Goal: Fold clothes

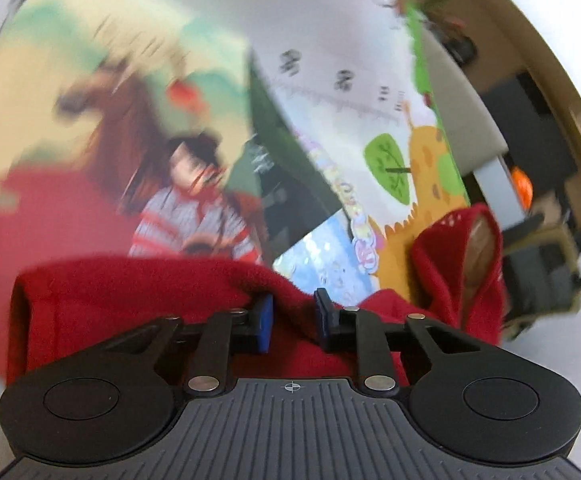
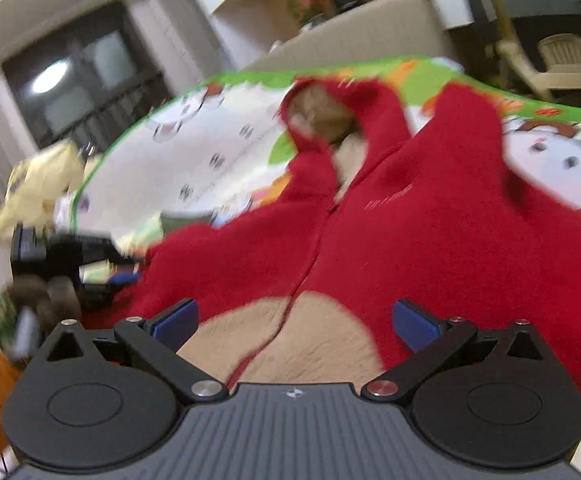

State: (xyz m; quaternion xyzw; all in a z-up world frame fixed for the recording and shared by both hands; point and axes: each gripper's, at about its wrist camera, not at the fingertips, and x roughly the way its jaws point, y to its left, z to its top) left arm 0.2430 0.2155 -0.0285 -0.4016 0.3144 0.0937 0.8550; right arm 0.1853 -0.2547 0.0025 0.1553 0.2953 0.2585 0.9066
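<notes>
The left gripper (image 1: 292, 316) has its fingers narrowed on a fold of the red fleece hooded jacket (image 1: 138, 300), low in the frame. The right gripper (image 2: 294, 320) spreads its fingers wide over the jacket's tan lining (image 2: 302, 340). The jacket lies on a cartoon play mat (image 2: 210, 140), hood (image 2: 330, 116) at upper centre.
</notes>
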